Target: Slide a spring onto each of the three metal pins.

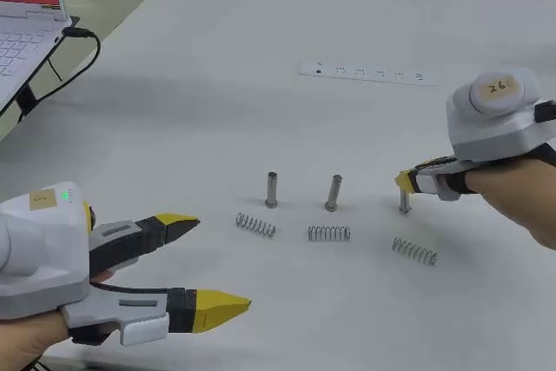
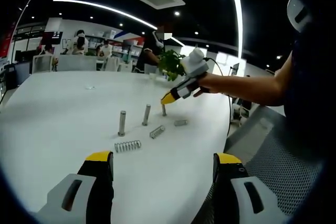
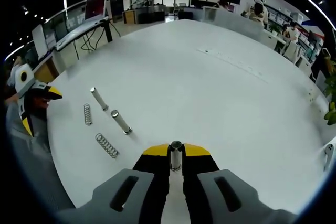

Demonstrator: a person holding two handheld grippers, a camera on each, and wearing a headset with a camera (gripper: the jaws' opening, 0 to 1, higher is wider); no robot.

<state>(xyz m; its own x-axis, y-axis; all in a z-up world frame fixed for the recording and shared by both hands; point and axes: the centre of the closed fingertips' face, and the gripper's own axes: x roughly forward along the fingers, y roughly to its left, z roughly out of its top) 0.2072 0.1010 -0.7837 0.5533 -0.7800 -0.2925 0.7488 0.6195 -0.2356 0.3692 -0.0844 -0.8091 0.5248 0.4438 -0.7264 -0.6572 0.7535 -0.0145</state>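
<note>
Across the whole scene spreads a broad white workbench [image 1: 217, 84], and everything else stands or lies on it. At its far left corner we see an open white laptop [image 1: 26, 6] with a red screen, and a black cable [image 1: 61, 71] trails from its side.

Our left gripper [image 1: 221, 264], grey-bodied with black jaws and yellow tips, hovers low over the near left edge. Its jaws stand wide apart with nothing between them. In the left gripper view the pins and springs lie well ahead of it.

Our right gripper [image 1: 401, 182] comes in from the right, held in a hand [image 1: 512, 193]. Its yellow tips are closed around the upper part of the right-hand steel pin [image 1: 405, 204]. In the right gripper view we see that pin's round head pinched between the two tips.

Far beyond the pins lies a long flat white power strip [image 1: 365, 72].

We count three short grey metal pins upright in a row near the middle of the bench. The middle pin [image 1: 334, 192] and the left-hand pin [image 1: 272, 189] stand free, well apart from either gripper.

Three small wire coil springs lie on their sides just nearer to us than the pins. The left spring [image 1: 255, 225], the middle spring [image 1: 329, 233] and the right spring [image 1: 414, 251] each rest flat on the bench near a pin, and we see none of them touching one.
</note>
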